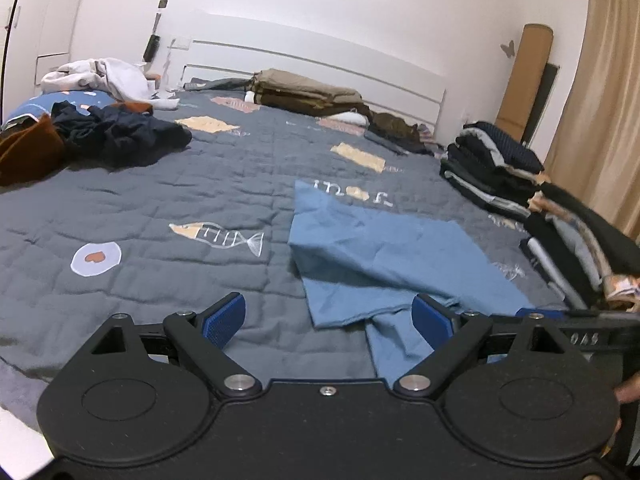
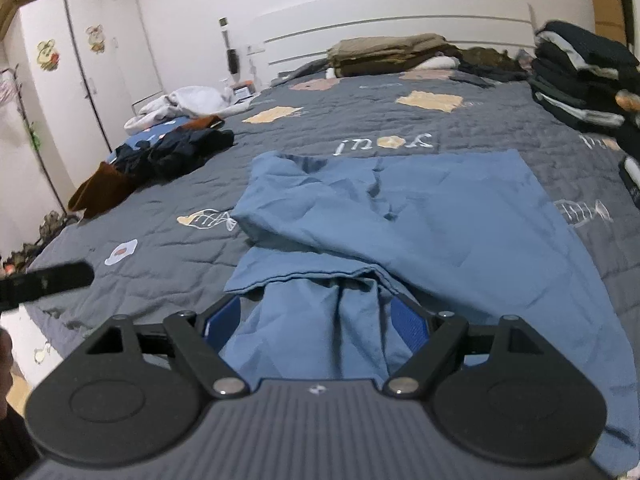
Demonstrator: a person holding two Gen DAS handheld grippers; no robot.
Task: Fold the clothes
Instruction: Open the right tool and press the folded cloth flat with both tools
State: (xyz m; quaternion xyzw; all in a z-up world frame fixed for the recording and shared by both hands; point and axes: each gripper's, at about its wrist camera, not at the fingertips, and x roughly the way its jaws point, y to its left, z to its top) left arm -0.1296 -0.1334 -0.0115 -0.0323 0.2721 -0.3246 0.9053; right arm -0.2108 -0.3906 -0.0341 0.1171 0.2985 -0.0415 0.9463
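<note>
The quilt [image 2: 360, 112] bears upside-down embroidered "you".

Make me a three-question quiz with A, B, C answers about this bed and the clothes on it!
1. Where is the stack of folded dark clothes?
A. on the bed's right side
B. on the floor
C. inside the wardrobe

2. What colour is the garment lying nearest the grippers?
A. red
B. light blue
C. yellow

3. How is the left gripper?
A. shut on a sock
B. shut on nothing
C. open

Answers:
1 A, it sits along the quilt's right edge.
2 B, the spread cloth is light blue.
3 C, its blue pads stand wide apart, pressing on nothing.
</note>
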